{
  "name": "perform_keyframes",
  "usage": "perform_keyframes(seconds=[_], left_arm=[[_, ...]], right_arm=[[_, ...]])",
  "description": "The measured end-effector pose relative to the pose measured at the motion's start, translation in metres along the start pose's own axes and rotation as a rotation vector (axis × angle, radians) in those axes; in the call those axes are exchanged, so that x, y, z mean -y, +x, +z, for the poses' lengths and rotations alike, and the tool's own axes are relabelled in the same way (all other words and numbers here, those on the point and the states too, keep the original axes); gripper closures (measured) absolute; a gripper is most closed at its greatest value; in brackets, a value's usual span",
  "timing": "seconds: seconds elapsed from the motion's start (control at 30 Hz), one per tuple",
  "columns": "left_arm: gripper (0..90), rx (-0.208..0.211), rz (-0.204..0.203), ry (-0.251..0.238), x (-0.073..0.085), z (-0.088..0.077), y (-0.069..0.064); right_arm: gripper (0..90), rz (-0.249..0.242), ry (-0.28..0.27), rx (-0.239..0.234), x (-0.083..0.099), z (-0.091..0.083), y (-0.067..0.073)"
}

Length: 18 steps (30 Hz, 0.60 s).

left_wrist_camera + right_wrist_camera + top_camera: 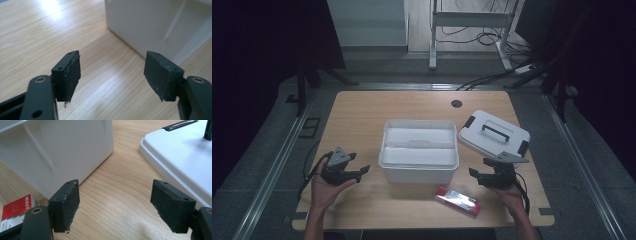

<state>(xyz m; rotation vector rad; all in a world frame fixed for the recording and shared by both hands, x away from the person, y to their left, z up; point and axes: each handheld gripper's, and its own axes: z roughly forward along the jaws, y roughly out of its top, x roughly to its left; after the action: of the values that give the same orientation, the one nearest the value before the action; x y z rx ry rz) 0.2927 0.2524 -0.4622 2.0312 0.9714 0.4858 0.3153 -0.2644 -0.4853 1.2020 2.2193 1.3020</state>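
Nearest to me: both hands at the near edge of the wooden table (pixel 362 107), a gripper in each.

Left gripper (pixel 363 171) sits at the left of the white box (pixel 419 170), pointing toward it, near but not touching. In the left gripper view its jaws stand wide apart with bare tabletop between the pads (pixel 72 75). Nothing held. The box's side wall fills the upper right of that view, just ahead of the jaws.

Right gripper (pixel 473 172) sits at the right of the box, pointing left toward it. In the right gripper view the jaws are spread just as wide, only wood grain between them, so it's empty too. The box corner is ahead left, the edge of the white lid (pixel 185 157) ahead right.

Red packet (pixel 457 200) lies flat on the table in front of the box's near right corner, just left of and nearer than the right gripper. It shows at the lower left of the right gripper view, close to the box wall. Can't tell if it touches the box.

Middle: the box stands open at table centre, with a white inner tray visible.

Further back right: the lid lies handle-up, dark handle and dark latches showing, just beside the box's right side. From the high view I can't tell whether the two touch.

Far edge: small round cable hole (pixel 456 103) in the tabletop.
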Motion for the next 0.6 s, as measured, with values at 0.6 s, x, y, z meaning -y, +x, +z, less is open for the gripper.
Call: perform_keyframes(seconds=[0.6], left_arm=[[30.9,0.064,0.150,-0.093,-0.099,-0.034,0.010]], right_arm=[[25.0,-0.014,0.032,0.026,0.008,-0.006,-0.019]])
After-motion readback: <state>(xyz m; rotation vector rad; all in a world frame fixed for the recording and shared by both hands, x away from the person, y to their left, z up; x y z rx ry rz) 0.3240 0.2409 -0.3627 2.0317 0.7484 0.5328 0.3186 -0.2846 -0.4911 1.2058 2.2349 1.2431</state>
